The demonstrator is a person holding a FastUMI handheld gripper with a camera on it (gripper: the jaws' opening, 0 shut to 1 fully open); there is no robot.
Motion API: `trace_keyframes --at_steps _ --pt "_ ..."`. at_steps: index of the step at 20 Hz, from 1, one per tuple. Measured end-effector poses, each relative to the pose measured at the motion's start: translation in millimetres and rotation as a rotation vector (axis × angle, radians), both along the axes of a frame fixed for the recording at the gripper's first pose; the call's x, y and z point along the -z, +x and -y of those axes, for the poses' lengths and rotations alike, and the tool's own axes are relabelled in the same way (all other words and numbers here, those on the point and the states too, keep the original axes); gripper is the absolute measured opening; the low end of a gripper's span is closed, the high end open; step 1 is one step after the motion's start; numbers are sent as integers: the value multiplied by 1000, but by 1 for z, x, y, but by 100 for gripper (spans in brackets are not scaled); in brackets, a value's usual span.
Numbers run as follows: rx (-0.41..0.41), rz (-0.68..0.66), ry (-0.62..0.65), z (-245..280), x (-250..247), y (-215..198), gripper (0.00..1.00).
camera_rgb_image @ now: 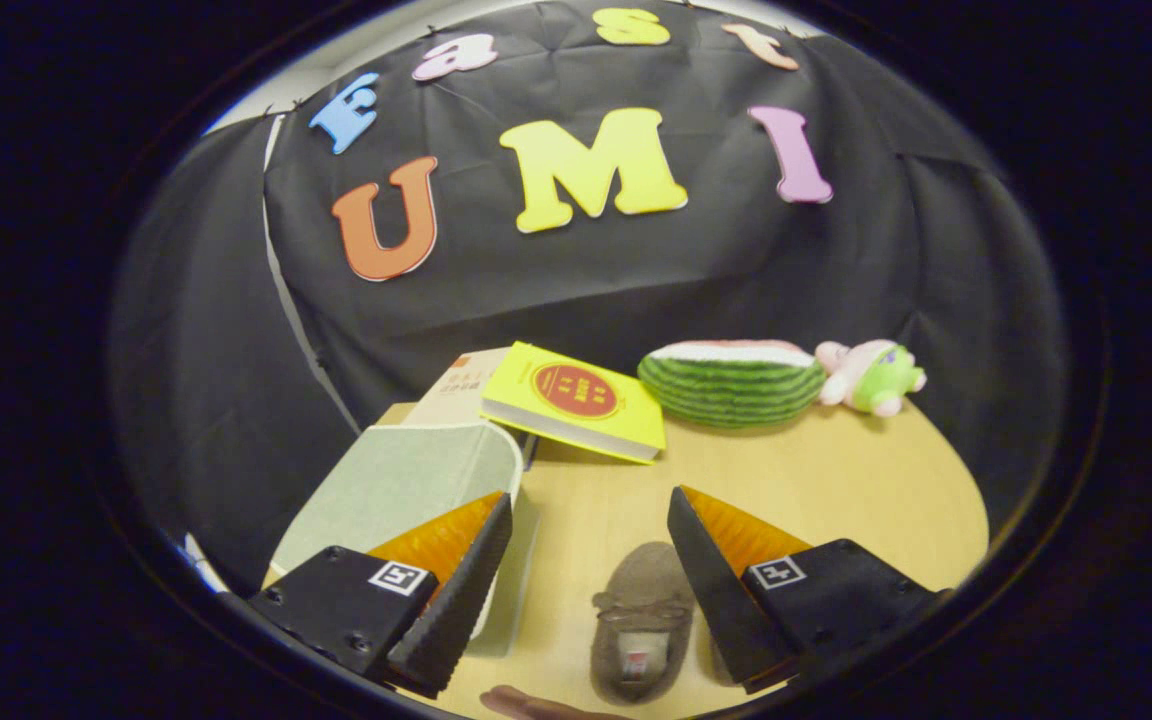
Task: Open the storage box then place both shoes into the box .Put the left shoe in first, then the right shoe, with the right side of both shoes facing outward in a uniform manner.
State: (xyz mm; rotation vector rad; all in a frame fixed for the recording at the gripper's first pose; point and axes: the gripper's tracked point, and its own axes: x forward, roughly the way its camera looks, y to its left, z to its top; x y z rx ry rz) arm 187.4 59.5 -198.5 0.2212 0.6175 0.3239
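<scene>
Gaping claw, brown moccasin shoe beneath

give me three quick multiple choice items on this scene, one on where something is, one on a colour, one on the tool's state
1. Where does the brown shoe lie?
A. on the table between the tool's fingers
B. on top of the yellow book
C. beside the watermelon toy

2. What colour is the book propped on another book beyond the fingers?
A. blue
B. yellow with a red round mark
C. white

3. How does the tool stand?
A. shut on the shoe
B. shut on the storage box
C. open, holding nothing

Key: 1 A, the shoe rests on the table in the gap between the fingers. 2 B, its cover is yellow with a red circle. 3 C, the fingers stand wide apart, pressing on nothing.
</scene>
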Motion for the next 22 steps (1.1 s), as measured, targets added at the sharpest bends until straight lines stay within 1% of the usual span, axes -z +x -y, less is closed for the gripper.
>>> trace_keyframes --at_steps 1,3,6,8,9,11,13,14,16,18,19,20,22 --pt "-51 -53 54 -12 8 3 100" --pt "-152 -118 154 -35 16 11 100" --pt "-310 -192 257 -62 26 16 100" --pt "-331 -229 254 -62 40 23 100" --pt "-335 -229 290 -63 42 29 100" --pt "-382 -268 407 -71 40 29 100" --pt "-439 -352 537 -80 41 23 99" --pt "-435 -397 574 -83 47 24 99" --pt "-446 -457 592 -89 60 26 99" --pt "-487 -535 663 -101 64 18 99" --pt "-488 -563 708 -107 63 18 99" --pt "-479 -589 721 -109 66 18 99" --pt "-487 -613 723 -113 69 19 98"
